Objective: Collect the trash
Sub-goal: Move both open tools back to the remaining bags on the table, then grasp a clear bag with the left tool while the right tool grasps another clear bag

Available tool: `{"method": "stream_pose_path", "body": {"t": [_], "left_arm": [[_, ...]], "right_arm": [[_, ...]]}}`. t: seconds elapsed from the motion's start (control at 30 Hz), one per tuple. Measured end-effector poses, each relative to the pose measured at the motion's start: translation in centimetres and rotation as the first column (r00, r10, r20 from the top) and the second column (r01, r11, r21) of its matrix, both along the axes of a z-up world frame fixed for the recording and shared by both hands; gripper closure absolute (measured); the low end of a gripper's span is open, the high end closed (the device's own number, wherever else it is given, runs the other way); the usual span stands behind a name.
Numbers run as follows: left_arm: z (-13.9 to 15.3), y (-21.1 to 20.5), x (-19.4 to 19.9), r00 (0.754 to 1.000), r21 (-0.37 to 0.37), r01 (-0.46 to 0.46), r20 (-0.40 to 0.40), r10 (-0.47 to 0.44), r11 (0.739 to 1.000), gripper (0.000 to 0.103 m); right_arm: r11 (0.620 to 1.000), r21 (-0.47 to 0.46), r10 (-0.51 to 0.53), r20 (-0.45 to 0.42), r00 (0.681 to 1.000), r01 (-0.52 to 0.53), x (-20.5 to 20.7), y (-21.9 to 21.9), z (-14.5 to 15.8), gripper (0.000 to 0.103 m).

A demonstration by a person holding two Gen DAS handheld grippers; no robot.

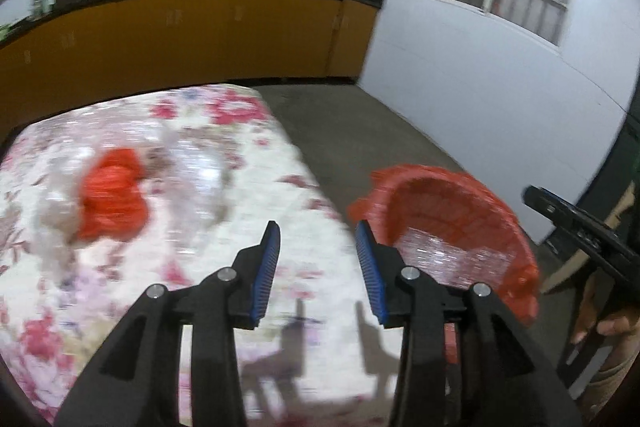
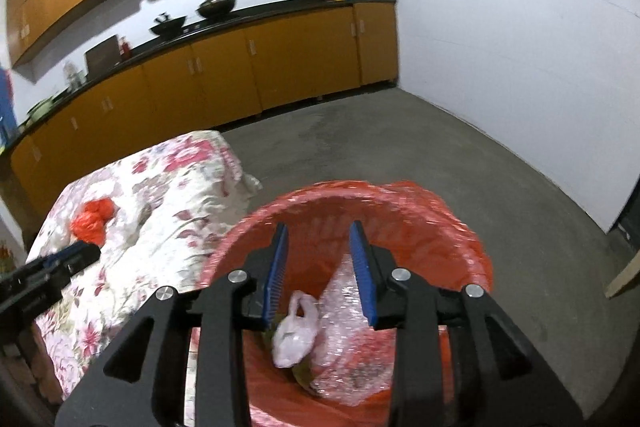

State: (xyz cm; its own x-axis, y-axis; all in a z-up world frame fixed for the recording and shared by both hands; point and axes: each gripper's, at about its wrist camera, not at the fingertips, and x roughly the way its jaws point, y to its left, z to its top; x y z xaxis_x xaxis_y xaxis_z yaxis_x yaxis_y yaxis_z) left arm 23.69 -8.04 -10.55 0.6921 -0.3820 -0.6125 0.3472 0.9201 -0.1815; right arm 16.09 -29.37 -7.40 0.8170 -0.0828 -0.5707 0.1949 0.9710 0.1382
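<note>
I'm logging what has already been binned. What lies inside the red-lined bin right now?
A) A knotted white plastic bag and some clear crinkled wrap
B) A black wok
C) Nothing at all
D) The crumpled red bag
A: the right wrist view looks down into the bin at a white bag beside clear wrap.

Crumpled red bag [image 2: 93, 221] on floral table; white bag [image 2: 294, 333] inside red-lined bin [image 2: 460, 227].

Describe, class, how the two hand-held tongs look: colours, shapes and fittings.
Both the left tongs and the right tongs match: black angular linkage arms, round silver pivot bolts, and two flat fingers faced with ribbed blue pads. No cables show.
</note>
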Motion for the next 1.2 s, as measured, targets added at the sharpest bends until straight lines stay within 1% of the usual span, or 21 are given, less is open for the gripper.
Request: {"method": "stream_pose_path", "body": {"t": [0.07,0.13,0.2,0.27,0.33,0.37,0.47,0.57,0.63,0.67,0.7,0.73,0.77,0.87,0.93,1.0,1.1,1.2], "left_arm": [[0.3,2.6,0.7,0.997,0.026,-0.069,0.029,0.069,0.997,0.063],[0.6,5.7,1.8,0.987,0.044,-0.154,0.05,0.152,0.987,0.058],[0.9,8.9,2.9,0.968,0.048,-0.245,0.061,0.242,0.968,0.054],[0.8,12.2,4.2,0.942,0.057,-0.332,0.075,0.328,0.941,0.048],[0.5,14.6,5.5,0.924,0.069,-0.38,0.07,0.375,0.923,0.047],[0.2,15.4,6.1,0.92,0.076,-0.391,0.062,0.387,0.917,0.047],[-1.0,17.1,7.4,0.922,0.092,-0.386,0.02,0.386,0.918,0.047],[-2.3,18.6,8.3,0.927,0.066,-0.37,-0.038,0.373,0.927,0.049],[-3.2,19.3,8.5,0.931,0.037,-0.355,-0.078,0.357,0.934,0.054],[-3.7,19.5,8.7,0.932,0.031,-0.347,-0.096,0.348,0.937,0.056],[-4.2,19.6,8.6,0.934,0.029,-0.339,-0.107,0.34,0.94,0.059],[-4.4,19.5,8.4,0.936,0.031,-0.333,-0.109,0.335,0.942,0.064],[-4.6,19.4,8.3,0.938,0.031,-0.328,-0.108,0.329,0.944,0.065],[-4.6,19.4,8.0,0.945,0.023,-0.31,-0.097,0.311,0.95,0.077],[-4.3,19.4,7.6,0.95,0.028,-0.304,-0.072,0.305,0.952,0.09],[-3.9,19.4,7.2,0.953,0.035,-0.297,-0.054,0.299,0.954,0.101],[-3.5,19.8,6.9,0.952,0.031,-0.301,-0.042,0.302,0.953,0.101],[-3.6,20.2,6.9,0.952,0.026,-0.301,-0.051,0.302,0.953,0.101]], "right_arm": [[1.0,-0.001,0.026,-0.003,1.0,-0.026,0.5,1.1,0.0,0.07],[0.999,0.0,0.055,-0.006,0.998,-0.055,1.1,2.2,0.0,0.07],[0.996,0.003,0.086,-0.008,0.996,-0.086,1.9,3.6,0.0,0.07],[0.994,0.01,0.113,-0.008,0.994,-0.113,2.8,4.9,-0.1,0.07],[0.989,0.019,0.146,-0.009,0.989,-0.146,3.7,6.6,-0.3,0.07],[0.987,0.021,0.162,-0.009,0.987,-0.161,4.1,7.3,-0.4,0.07],[0.977,0.027,0.212,-0.012,0.977,-0.211,5.6,9.9,-0.6,0.07],[0.965,0.02,0.26,-0.015,0.965,-0.26,7.3,12.3,-0.7,0.07],[0.957,0.015,0.29,-0.019,0.957,-0.289,8.5,13.8,-0.9,0.07],[0.954,0.013,0.301,-0.021,0.953,-0.301,9.0,14.5,-0.9,0.07],[0.949,0.011,0.316,-0.023,0.948,-0.316,9.6,15.3,-1.1,0.07],[0.945,0.009,0.327,-0.026,0.945,-0.327,10.0,15.9,-1.2,0.07],[0.941,0.008,0.338,-0.031,0.941,-0.337,10.4,16.5,-1.4,0.07],[0.93,0.014,0.368,-0.048,0.929,-0.368,12.0,18.4,-1.9,0.07],[0.924,0.03,0.382,-0.062,0.922,-0.381,13.0,19.5,-2.4,0.07],[0.92,0.047,0.393,-0.079,0.916,-0.39,14.1,20.3,-3.0,0.07],[0.918,0.056,0.397,-0.103,0.912,-0.393,15.4,21.5,-3.7,0.07],[0.917,0.059,0.399,-0.115,0.91,-0.395,15.6,22.1,-4.0,0.07]]}}
